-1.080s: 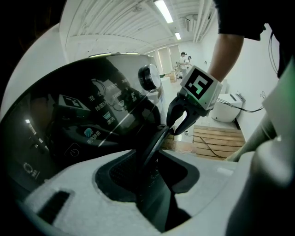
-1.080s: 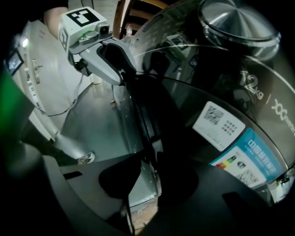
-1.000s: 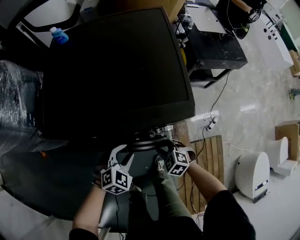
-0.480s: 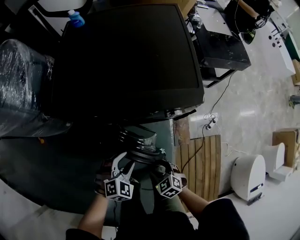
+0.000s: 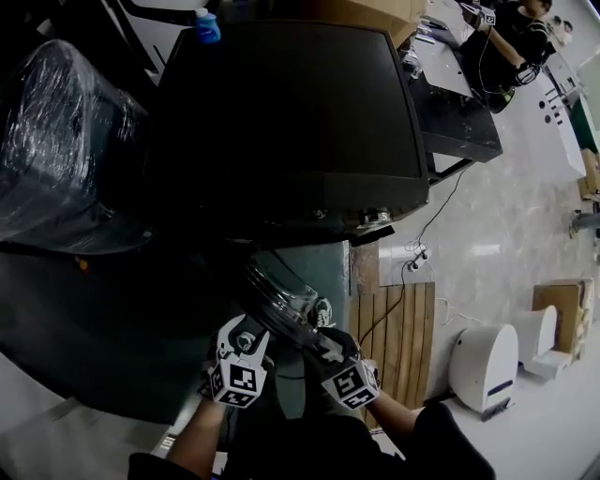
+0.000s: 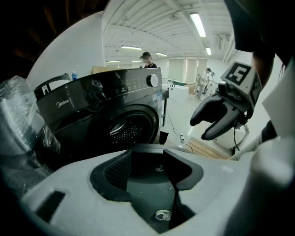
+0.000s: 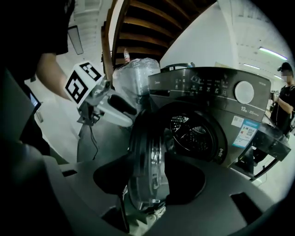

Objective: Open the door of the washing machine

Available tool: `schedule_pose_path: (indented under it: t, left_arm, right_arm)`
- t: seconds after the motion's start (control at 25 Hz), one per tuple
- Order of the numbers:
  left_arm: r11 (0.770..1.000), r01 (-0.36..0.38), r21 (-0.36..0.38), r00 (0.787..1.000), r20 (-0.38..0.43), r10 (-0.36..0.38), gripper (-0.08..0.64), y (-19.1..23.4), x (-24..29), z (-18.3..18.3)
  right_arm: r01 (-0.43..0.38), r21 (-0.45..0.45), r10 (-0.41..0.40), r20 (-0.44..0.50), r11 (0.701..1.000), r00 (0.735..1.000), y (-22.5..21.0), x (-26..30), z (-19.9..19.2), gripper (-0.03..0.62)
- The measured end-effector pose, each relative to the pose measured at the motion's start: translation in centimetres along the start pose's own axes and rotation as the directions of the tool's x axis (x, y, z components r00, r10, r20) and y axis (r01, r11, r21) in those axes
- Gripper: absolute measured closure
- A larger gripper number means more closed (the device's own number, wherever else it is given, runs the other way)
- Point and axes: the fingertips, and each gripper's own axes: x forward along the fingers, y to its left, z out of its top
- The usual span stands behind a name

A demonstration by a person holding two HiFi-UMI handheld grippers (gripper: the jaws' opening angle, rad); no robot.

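The dark washing machine [image 5: 281, 122] fills the middle of the head view. Its round door [image 5: 281, 305] with the glass bowl stands swung out from the front, and the drum opening [image 7: 193, 131] is bare. My right gripper [image 5: 328, 345] is open. The door's rim [image 7: 147, 152] stands edge-on between its jaws, and no pad visibly presses on it. My left gripper [image 5: 246, 339] hangs just left of the door, its jaws opening with only floor and a shoe [image 6: 161, 215] between them. The left gripper view shows the right gripper [image 6: 216, 117] off to its right.
A plastic-wrapped appliance [image 5: 56, 141] stands left of the machine, and a blue bottle [image 5: 206, 26] behind it. A wooden pallet [image 5: 394, 337], a power strip with cable [image 5: 412, 255] and a white appliance [image 5: 483, 361] lie to the right. A black table [image 5: 459, 94] and people are further back.
The door has swung farther out from the machine's front. Both grippers have drawn back from the machine with it, and their jaws have spread.
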Motion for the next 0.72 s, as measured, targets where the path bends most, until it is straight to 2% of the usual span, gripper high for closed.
schedule_pose_path:
  t: [0.16,0.32,0.48,0.72]
  left_arm:
    - [0.988,0.007,-0.152,1.000,0.006,-0.007,0.335,0.7,-2.0,-2.8]
    - [0.970,-0.010,-0.241,1.000,-0.007,0.009,0.347,1.6,-4.3,-5.6]
    - [0.955,-0.050,-0.293,0.999,-0.035,0.041,0.356,3.0,-6.5,-8.6]
    - [0.936,-0.138,-0.324,0.990,-0.067,0.123,0.371,6.1,-9.8,-12.5]
  right_arm:
    - [0.045,0.038,-0.048,0.055,0.998,0.997,-0.1,-0.4,3.4,0.382]
    - [0.025,0.009,-0.026,0.089,1.000,0.996,1.7,0.8,6.0,0.383]
    - [-0.018,-0.026,0.020,0.099,1.000,0.995,4.2,2.9,8.2,0.383]
    - [-0.068,-0.046,0.073,0.113,0.997,0.991,8.1,5.9,10.9,0.385]
